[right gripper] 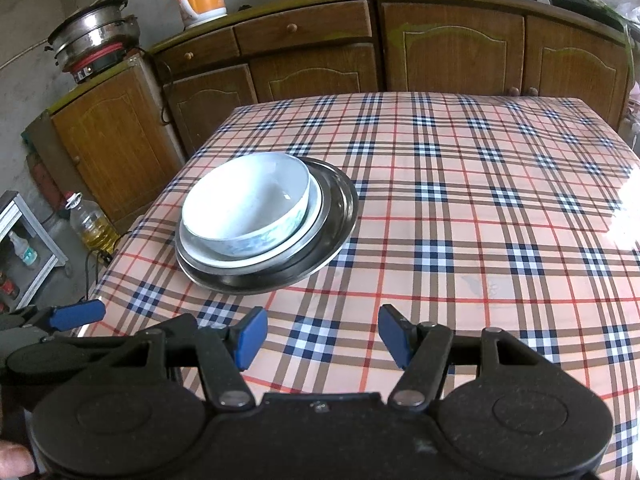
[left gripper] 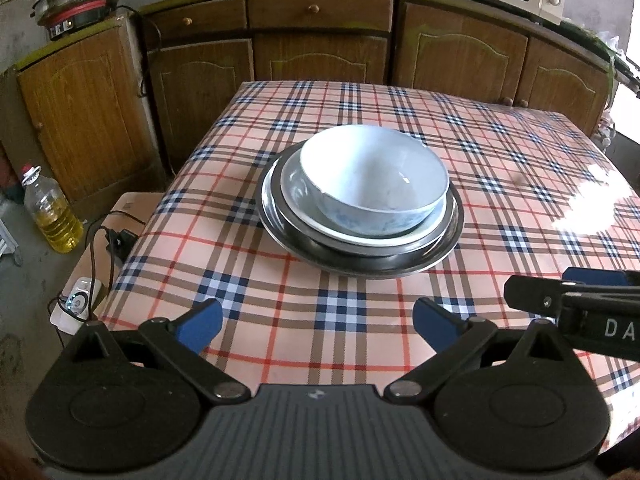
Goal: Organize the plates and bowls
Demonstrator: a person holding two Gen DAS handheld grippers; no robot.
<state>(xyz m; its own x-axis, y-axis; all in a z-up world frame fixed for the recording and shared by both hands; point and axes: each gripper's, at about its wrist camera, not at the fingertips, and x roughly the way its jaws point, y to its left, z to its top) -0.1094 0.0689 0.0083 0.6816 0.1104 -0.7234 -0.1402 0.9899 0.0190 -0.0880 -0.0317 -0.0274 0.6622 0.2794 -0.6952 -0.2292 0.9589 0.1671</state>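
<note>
Your left gripper (left gripper: pixel 318 322) has its blue pads spread wide with nothing between them, low in the frame over the plaid tablecloth (left gripper: pixel 500 168). Your right gripper (right gripper: pixel 322 336) is likewise spread and empty. Ahead, at frame centre in the left view, the white bowl (left gripper: pixel 374 176) sits in a white plate (left gripper: pixel 298 194), stacked on steel plates (left gripper: pixel 276 216).
</note>
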